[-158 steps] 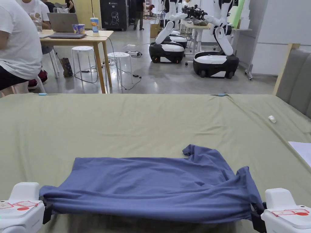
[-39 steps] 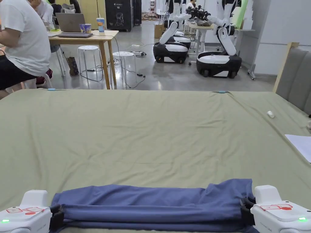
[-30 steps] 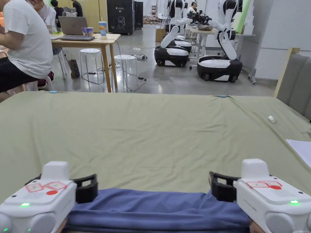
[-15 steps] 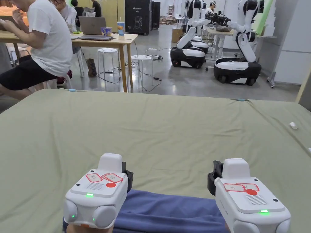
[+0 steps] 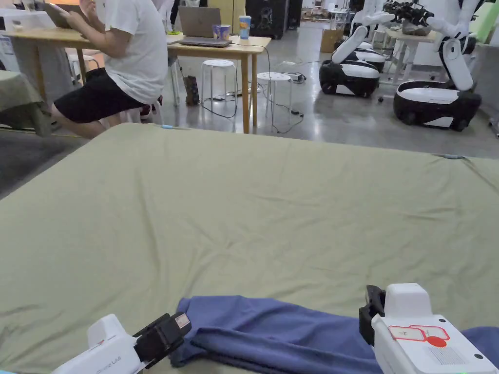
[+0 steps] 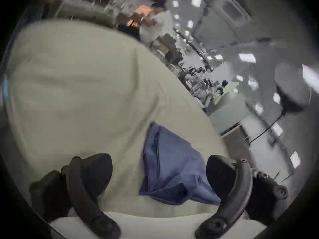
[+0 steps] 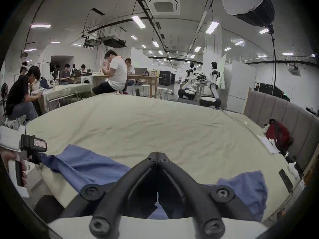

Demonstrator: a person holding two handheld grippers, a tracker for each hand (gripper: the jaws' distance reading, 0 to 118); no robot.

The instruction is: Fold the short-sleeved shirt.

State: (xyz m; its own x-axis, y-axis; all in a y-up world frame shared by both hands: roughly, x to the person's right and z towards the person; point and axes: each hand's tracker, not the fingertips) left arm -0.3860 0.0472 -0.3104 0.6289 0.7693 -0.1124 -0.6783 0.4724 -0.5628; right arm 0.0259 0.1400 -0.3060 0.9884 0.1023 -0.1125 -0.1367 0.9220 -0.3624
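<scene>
— Where it lies along the near edge of the green sheet [image 5: 243, 204], how does the shirt [image 5: 273, 331] look?

— Blue, folded into a long narrow band with layered edges, its left end rumpled. In the right gripper view a loose flap spreads to the right, cut off by the frame edge in the head view.

— And the tools?

— The left gripper [image 6: 158, 179] has its jaws spread wide, the shirt's end lying between them but not clamped. The right gripper [image 7: 158, 154] has its jaws closed tip to tip above the cloth, holding nothing.

— Anything unclear?

— The left gripper view is blurred; the background is unreadable. The right gripper's body hides the shirt's middle in the head view.
</scene>
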